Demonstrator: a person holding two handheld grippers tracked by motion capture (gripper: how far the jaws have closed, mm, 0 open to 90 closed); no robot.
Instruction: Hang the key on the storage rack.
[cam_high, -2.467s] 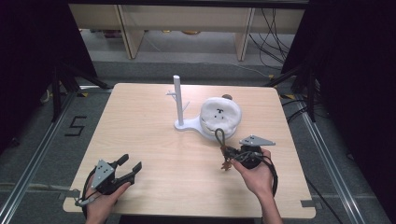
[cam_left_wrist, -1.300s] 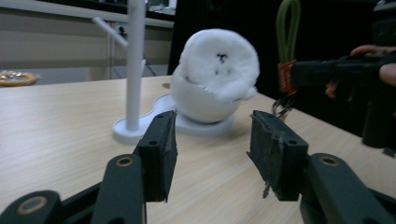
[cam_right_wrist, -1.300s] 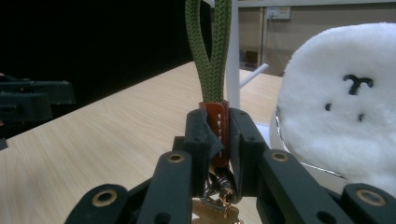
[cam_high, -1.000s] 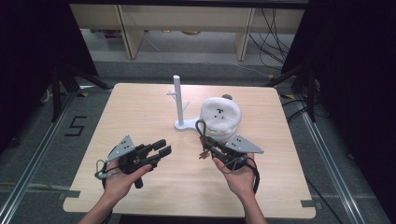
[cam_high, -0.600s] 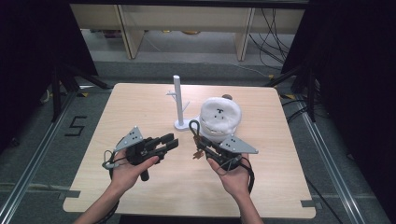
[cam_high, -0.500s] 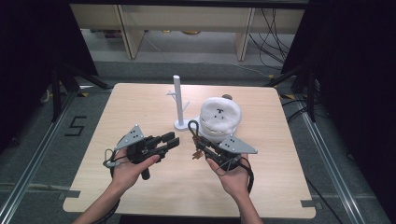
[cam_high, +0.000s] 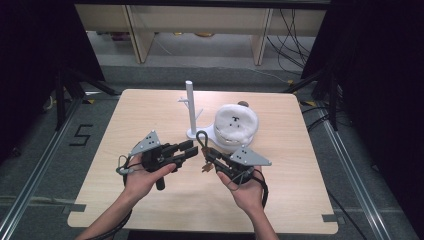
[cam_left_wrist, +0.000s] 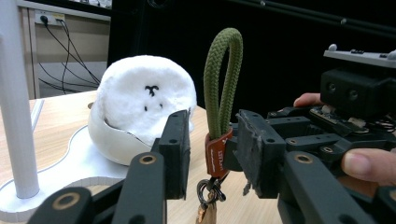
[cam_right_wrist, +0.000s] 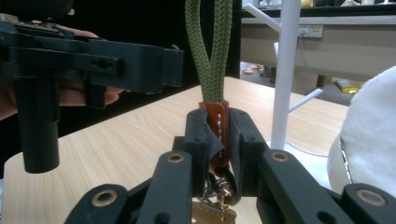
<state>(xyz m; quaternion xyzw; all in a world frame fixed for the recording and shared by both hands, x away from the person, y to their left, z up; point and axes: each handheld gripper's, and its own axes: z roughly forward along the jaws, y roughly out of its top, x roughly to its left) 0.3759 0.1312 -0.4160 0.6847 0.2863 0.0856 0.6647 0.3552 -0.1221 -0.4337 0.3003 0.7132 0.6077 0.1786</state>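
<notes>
My right gripper is shut on the brown leather band of a keychain, whose green rope loop stands upright above the jaws. In the right gripper view the jaws pinch the band, and a metal ring and tag hang below. From the left, my left gripper reaches in level. Its jaws straddle the same band in the left gripper view. A gap shows on the left side, so this gripper is open.
A white peg stand rises at the table's middle. Beside it on the right is a white fluffy ball with a small face, resting in a white dish on the stand's base. Bare tabletop lies around both hands.
The left gripper has come from the lower left to the keychain, and its jaws now flank the band. The right gripper has carried the keychain left toward the middle and now holds still.
</notes>
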